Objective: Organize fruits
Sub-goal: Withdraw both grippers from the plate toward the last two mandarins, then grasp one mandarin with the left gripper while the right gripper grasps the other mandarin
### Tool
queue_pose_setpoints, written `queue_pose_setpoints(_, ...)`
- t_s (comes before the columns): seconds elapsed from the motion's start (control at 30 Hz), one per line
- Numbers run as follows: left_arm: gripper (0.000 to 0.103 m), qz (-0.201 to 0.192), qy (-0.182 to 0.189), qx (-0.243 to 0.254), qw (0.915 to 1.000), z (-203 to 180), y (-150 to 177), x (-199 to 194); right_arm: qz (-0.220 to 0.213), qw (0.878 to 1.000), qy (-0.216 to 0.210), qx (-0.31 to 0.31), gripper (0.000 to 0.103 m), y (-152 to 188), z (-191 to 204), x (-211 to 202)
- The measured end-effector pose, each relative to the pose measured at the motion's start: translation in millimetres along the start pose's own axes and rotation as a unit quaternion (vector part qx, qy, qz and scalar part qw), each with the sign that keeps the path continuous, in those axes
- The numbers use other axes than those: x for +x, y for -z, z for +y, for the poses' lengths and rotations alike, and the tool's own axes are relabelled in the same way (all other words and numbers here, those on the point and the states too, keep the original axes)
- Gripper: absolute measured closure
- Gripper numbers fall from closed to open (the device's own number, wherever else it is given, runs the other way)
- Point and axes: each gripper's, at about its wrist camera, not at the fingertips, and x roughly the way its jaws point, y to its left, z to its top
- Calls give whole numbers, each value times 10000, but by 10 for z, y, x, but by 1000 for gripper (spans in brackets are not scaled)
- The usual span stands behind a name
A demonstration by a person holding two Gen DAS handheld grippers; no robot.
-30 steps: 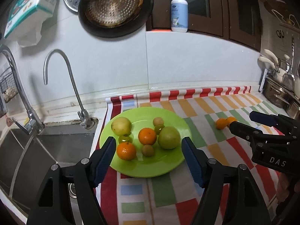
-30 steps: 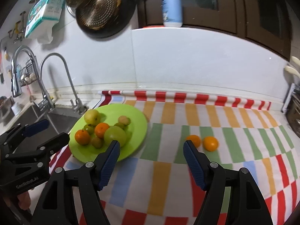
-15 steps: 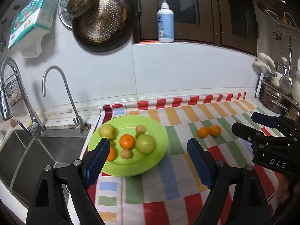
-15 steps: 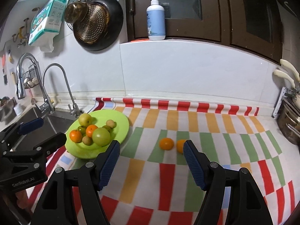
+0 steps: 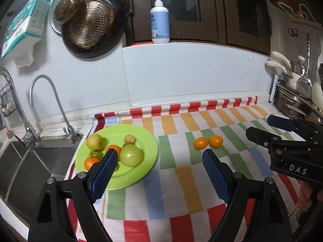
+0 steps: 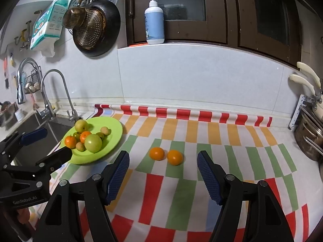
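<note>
Both tools have pulled back from the green plate point(image 5: 150, 141) since a second ago; the left tool point(image 5: 159, 157) has just spread its jaws wider, nothing between them, and the right tool point(image 6: 162, 159) hangs open and empty. Two oranges point(image 6: 157, 153) remain on the striped surface point(image 6: 232, 137), apart from the plated fruit, so I judge they come next.

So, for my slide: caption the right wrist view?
Open right claw faces two oranges on striped cloth, beside the green fruit plate.
</note>
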Motion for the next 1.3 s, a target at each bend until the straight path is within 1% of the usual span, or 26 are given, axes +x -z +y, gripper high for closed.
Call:
queue_pose_setpoints(0.17, 17, 2, 100, 211, 9997, -145, -20, 145, 70, 9999, -29, -143, 33, 10, -122, 95)
queue_pose_setpoints(0.37, 17, 40, 236, 549, 9982, -284, -54, 350, 256, 9994, -110, -200, 33, 18, -257, 276)
queue_pose_setpoints(0.6, 17, 188, 426, 861, 9952, -385, -70, 655, 473, 9982, -130, -357, 33, 36, -341, 508)
queue_pose_setpoints(0.73, 17, 234, 555, 1071, 9924, -437, -66, 818, 556, 9970, -121, -528, 33, 48, -370, 629)
queue_pose_setpoints(0.97, 18, 490, 840, 1338, 9862, -502, -84, 1162, 755, 9941, -188, -753, 33, 64, -391, 857)
queue_pose_setpoints(1.13, 22, 563, 1038, 1550, 9808, -555, -106, 1352, 953, 9912, -388, -829, 35, 70, -401, 1055)
queue_pose_setpoints(1.3, 31, 762, 1241, 1592, 9764, -587, -88, 1557, 1135, 9879, -553, -898, 44, 85, -405, 1264)
